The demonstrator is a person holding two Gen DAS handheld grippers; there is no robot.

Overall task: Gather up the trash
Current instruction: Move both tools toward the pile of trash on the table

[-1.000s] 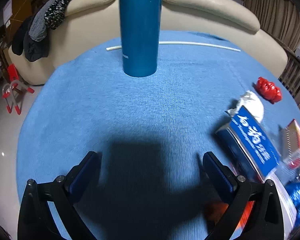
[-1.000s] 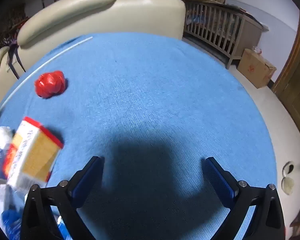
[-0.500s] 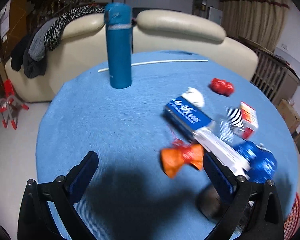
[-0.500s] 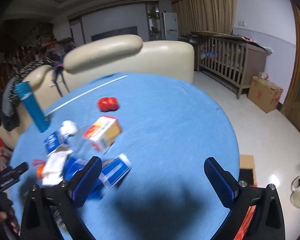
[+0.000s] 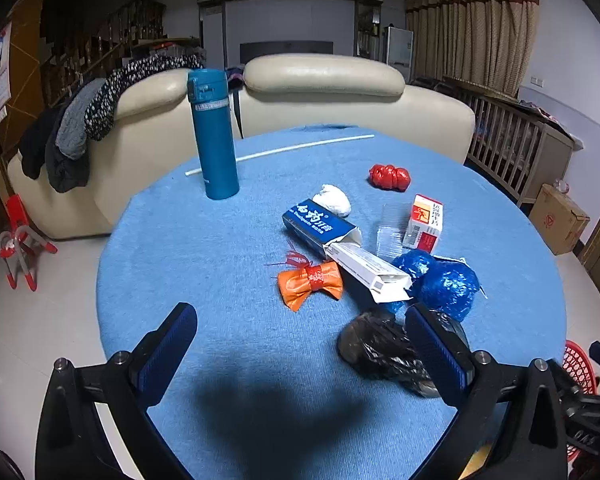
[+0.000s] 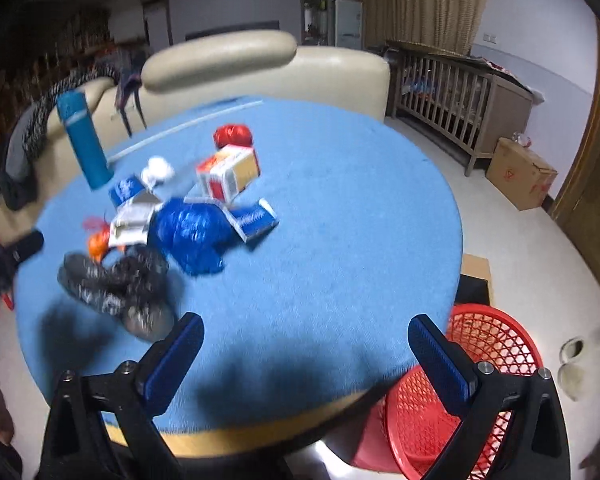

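Round table (image 5: 220, 240), blue cloth: litter clustered centre-right. Black plastic bag (image 5: 380, 350), crumpled, lay nearest, beside the left gripper (image 5: 300, 346); likely light, soft, slippery, best pinched at a raised fold. Cartons beyond looked stiff and light. Left gripper and right gripper (image 6: 306, 350) both spread wide, holding nothing. Red basket (image 6: 488, 340) stood beside the table edge
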